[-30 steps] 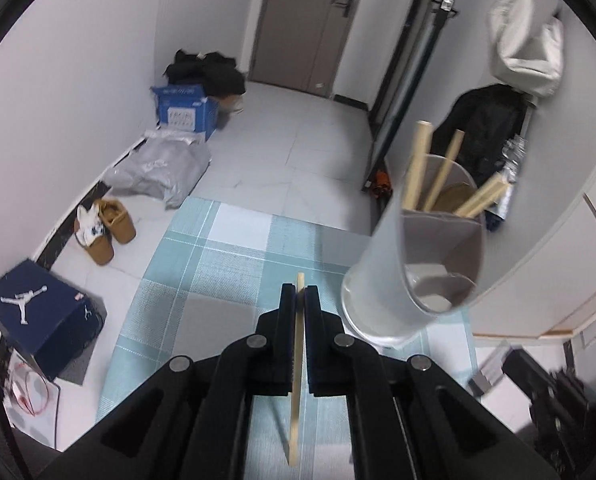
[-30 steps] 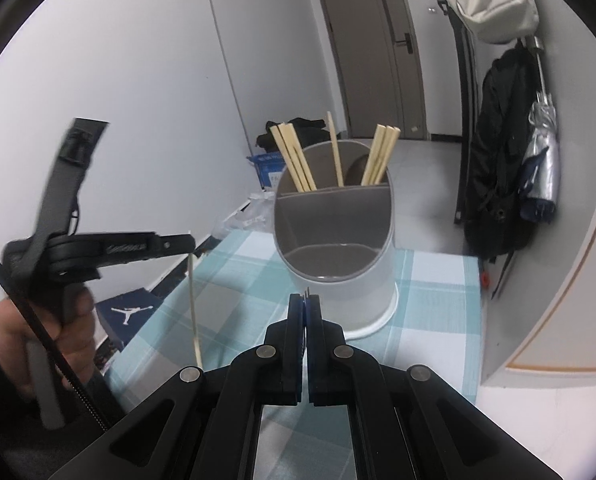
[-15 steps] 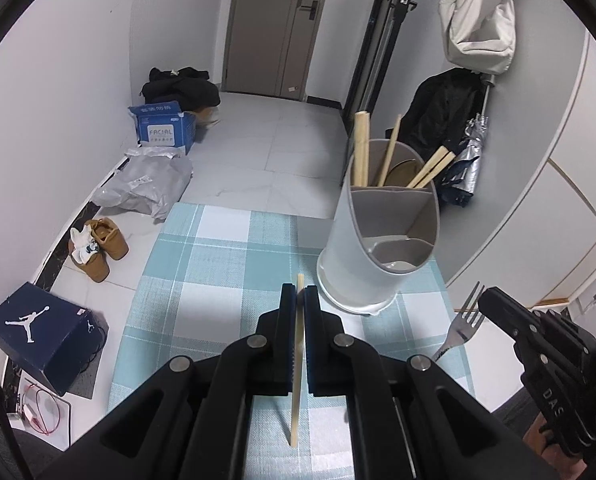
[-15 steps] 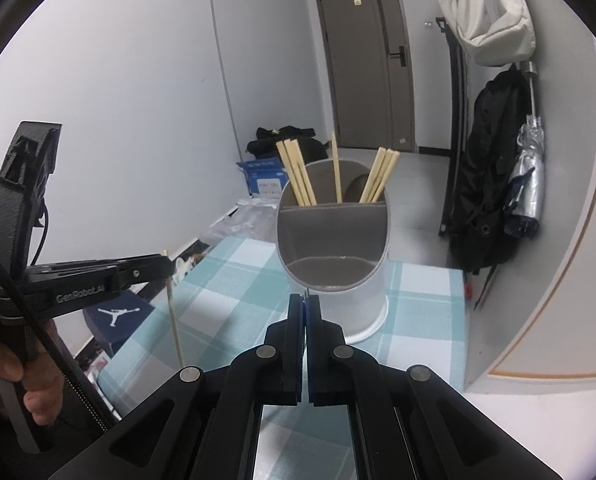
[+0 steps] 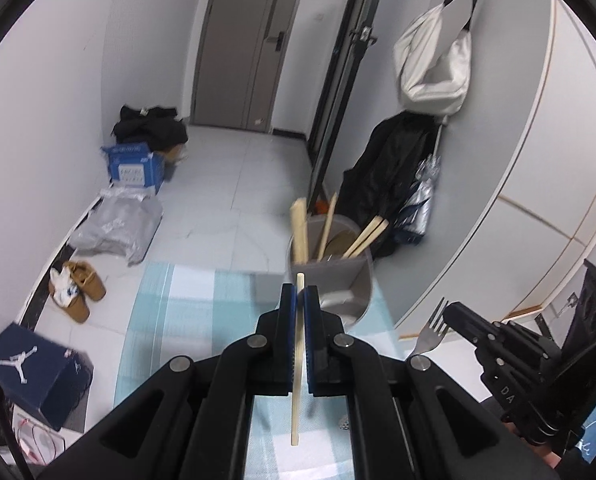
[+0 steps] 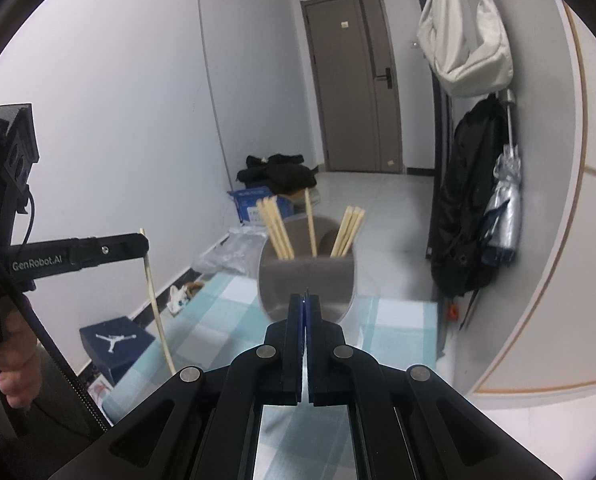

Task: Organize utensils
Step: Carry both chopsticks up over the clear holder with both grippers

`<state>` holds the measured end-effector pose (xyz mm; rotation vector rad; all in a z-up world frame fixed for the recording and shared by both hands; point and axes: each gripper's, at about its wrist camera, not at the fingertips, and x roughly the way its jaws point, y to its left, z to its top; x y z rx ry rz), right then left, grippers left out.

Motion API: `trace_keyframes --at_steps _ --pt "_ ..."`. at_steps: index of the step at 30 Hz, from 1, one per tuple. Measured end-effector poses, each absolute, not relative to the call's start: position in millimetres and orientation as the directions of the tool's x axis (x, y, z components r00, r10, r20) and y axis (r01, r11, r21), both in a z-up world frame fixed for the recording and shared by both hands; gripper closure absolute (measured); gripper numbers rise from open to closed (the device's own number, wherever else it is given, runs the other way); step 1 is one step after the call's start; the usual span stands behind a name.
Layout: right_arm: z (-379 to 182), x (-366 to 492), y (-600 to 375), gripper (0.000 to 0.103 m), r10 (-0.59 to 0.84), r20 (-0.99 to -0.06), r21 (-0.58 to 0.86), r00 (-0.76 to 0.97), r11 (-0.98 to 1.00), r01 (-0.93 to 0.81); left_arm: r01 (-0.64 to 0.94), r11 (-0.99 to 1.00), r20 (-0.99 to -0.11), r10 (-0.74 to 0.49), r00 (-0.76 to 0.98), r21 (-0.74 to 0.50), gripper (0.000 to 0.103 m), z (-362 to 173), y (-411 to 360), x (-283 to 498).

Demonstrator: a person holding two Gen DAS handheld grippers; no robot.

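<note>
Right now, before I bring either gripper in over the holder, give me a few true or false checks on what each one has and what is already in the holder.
1. The left gripper is shut on a single chopstick. True.
2. The right gripper is empty. False: it holds a fork.
3. The grey utensil holder already has chopsticks standing in it. True.
4. The holder lies tipped over on the floor. False: it stands upright on the checked tablecloth.
</note>
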<state>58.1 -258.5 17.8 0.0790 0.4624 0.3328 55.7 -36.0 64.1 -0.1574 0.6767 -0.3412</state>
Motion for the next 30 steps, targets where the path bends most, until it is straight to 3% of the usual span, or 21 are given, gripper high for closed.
trace_keyframes --at_steps 15,30 --pt "104 99 -277 0.102 0.303 -0.329 0.101 0.894 0.953 -0.286 0.279 0.913 -0.478 -0.395 0.785 -0.297 0.103 128 -46 102" --pt "131 175 -277 0.102 0.261 -0.291 0.046 0.921 0.965 -0.259 0.238 0.92 -0.421 -0.358 0.834 -0.31 0.103 125 -50 154"
